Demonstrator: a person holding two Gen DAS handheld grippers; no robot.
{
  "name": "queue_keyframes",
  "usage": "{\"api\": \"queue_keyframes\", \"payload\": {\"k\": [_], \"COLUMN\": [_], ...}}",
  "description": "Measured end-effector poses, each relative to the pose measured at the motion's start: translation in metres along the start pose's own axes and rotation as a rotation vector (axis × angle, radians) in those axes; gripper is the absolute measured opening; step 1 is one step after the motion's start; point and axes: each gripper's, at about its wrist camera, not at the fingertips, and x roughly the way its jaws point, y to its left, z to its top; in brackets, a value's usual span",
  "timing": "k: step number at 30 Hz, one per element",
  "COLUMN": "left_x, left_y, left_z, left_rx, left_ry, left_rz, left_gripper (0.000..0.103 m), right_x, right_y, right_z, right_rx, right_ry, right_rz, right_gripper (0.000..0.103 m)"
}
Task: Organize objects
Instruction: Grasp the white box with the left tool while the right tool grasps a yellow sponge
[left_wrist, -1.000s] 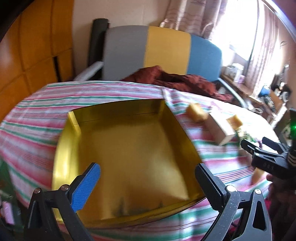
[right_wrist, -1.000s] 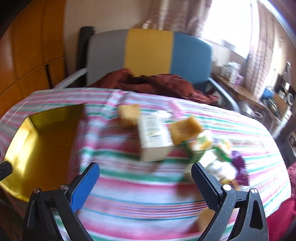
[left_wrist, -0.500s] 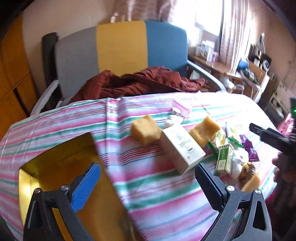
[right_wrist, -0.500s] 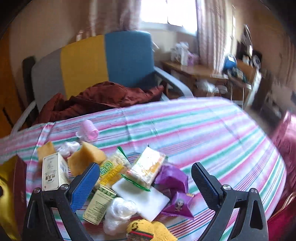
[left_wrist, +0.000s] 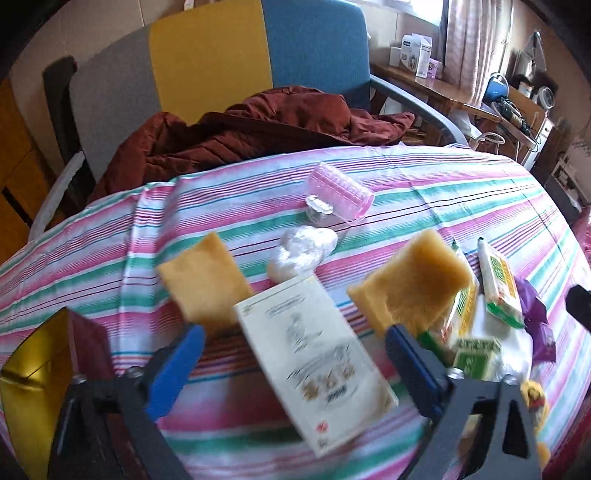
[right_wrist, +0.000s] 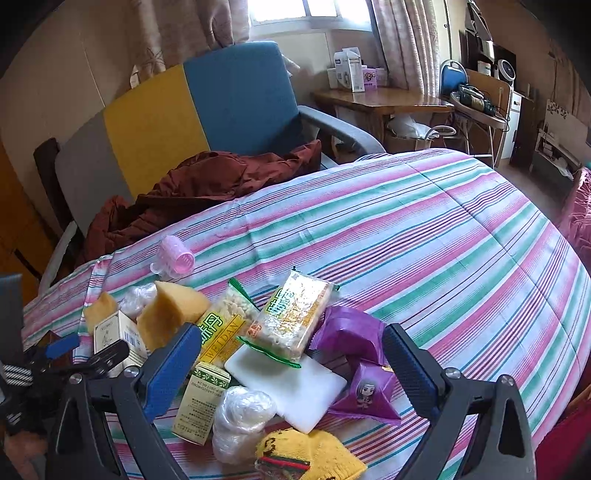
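Gold-lined box (left_wrist: 26, 373) is sitting at far left edge of left wrist view now; a sec ago it was filling that cam, so L hand has been swinging off it toward the pile. L gripper (left_wrist: 291, 350) jaws are closing, w/ the white carton (left_wrist: 314, 354) sitting between them, pads not pressing on it yet afaict. Carton is lying on the striped cloth (left_wrist: 424, 184), flanked by two yellow sponge blocks (left_wrist: 207, 277) (left_wrist: 413, 280). Looks like carton is first pick, box the likely drop spot.

R gripper (right_wrist: 291, 354) is hanging spread wide over the snack packs (right_wrist: 291, 317), white pad (right_wrist: 295, 391) and purple pouches (right_wrist: 354, 339), pinching nothing. R view has been panning from box side to the clutter, now steady.

Pink roller (left_wrist: 340, 192) is lying apart, further back.
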Motion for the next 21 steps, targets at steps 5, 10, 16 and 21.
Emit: {"api": "queue_keyframes", "payload": {"k": [5, 10, 16, 21], "left_x": [0.012, -0.008, -0.039, -0.073], "left_y": [0.013, 0.017, 0.015, 0.016], "left_z": [-0.012, -0.038, -0.073, -0.093], "left_rx": [-0.098, -0.081, -0.044, 0.01], "left_ry": [0.045, 0.033, 0.002, -0.063], "left_rz": [-0.094, -0.096, -0.127, -0.157], "left_gripper": [0.054, 0.054, 0.052, 0.052], "right_x": [0.001, 0.004, -0.002, -0.031], "right_y": [0.005, 0.013, 0.019, 0.03], "right_z": [0.0, -0.002, -0.011, -0.04], "right_rx": [-0.024, -0.057, -0.066, -0.104], "right_ry": [0.007, 0.029, 0.07, 0.112], "right_rz": [0.038, 0.066, 0.1, 0.105], "right_gripper": [0.096, 0.093, 0.092, 0.092]}}
